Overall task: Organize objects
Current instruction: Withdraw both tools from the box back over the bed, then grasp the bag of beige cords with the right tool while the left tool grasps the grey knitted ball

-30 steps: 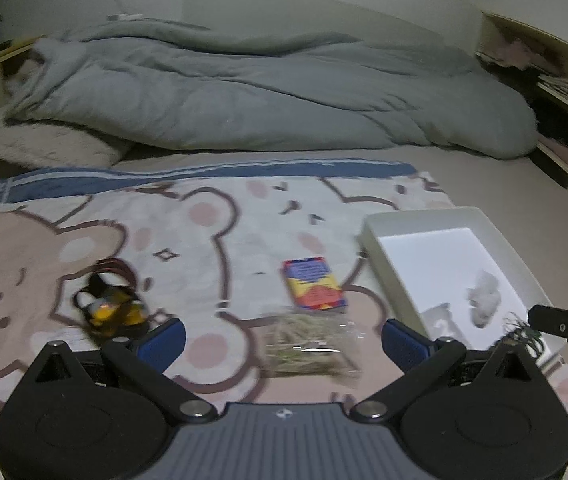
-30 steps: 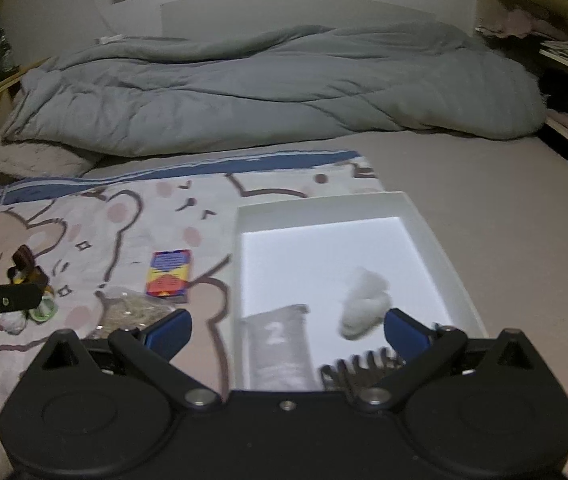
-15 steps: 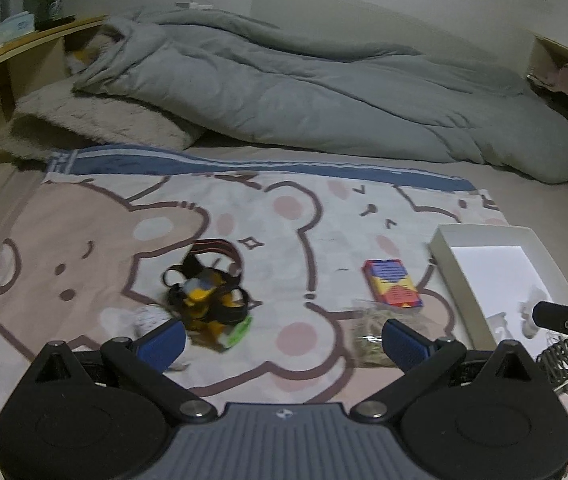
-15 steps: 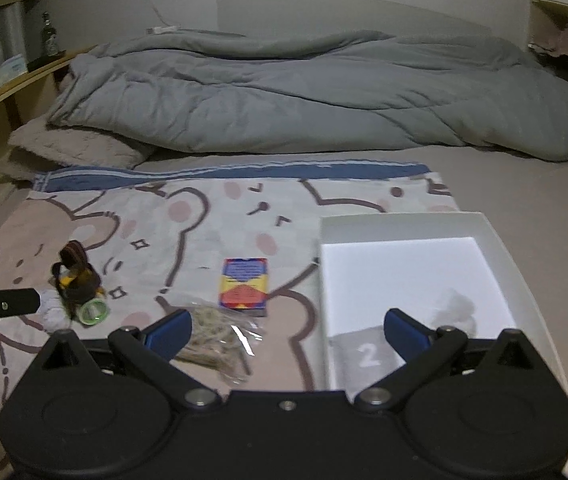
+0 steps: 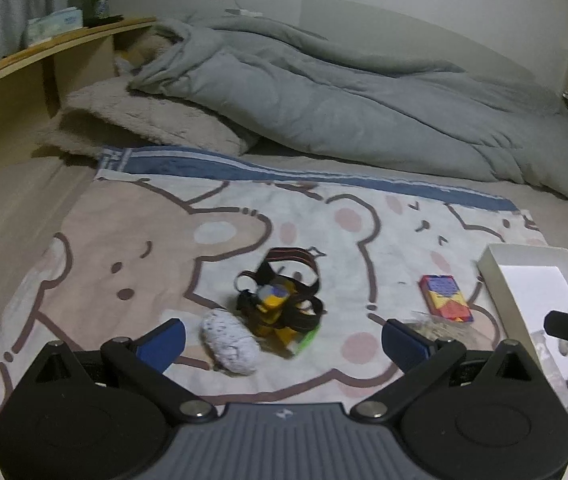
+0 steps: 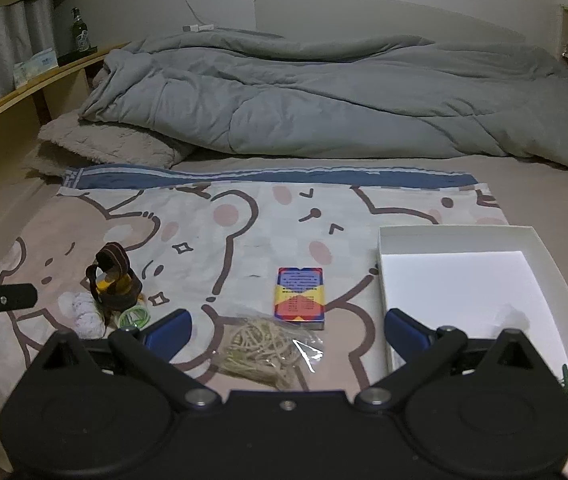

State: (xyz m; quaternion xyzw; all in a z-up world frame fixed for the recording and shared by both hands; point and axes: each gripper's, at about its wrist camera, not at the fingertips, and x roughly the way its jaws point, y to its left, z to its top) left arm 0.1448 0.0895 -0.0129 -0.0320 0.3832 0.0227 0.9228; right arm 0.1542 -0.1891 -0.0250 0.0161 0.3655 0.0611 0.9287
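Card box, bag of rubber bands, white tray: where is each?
card box [image 6: 299, 295], right wrist view, middle of its printed top face
bag of rubber bands [image 6: 262, 347], right wrist view, on the tangle of bands
white tray [image 6: 458, 234], right wrist view, far wall

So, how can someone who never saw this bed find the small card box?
On the bear-print blanket, look just left of the white tray. The card box lies flat there, behind the bag of rubber bands; it alone is rectangular, printed blue, red and yellow.
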